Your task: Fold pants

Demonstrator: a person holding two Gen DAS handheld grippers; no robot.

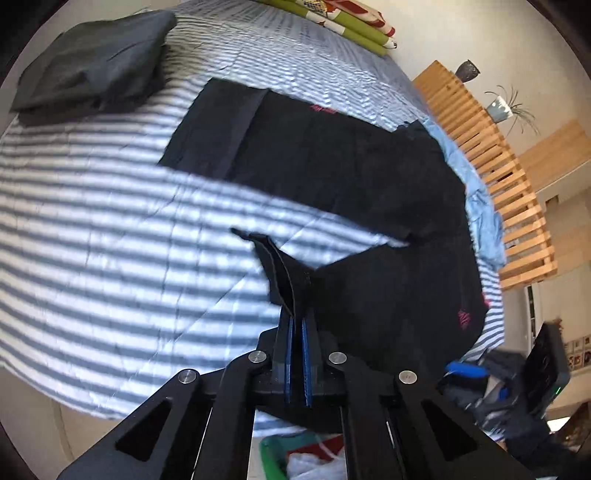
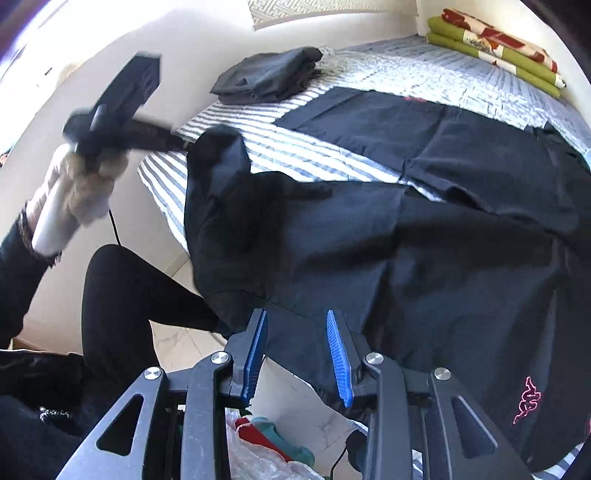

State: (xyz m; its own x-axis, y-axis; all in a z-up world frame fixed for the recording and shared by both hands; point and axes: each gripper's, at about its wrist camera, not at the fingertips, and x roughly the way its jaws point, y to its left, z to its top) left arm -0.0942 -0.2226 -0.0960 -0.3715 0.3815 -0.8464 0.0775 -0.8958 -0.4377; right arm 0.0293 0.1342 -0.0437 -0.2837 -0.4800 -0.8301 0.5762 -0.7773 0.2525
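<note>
A: Between the closed fingers of the left gripper point(image 1: 295, 325): a hem of the black fabric pants point(image 1: 332, 166), lifted off the striped quilt point(image 1: 92, 240).

B: Right gripper point(image 2: 297, 356): parted, gripping nothing, pants just beyond. Folding barely begun; legs lie spread.

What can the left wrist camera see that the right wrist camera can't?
Only the left wrist view shows the wooden slats, the two vases on top and the left gripper pinching a pants hem. Only the right wrist view shows the hand holding that gripper, the person's leg, and the right gripper open over the pants. Both show the black pants, striped bed, grey folded clothes and green cushions.
</note>
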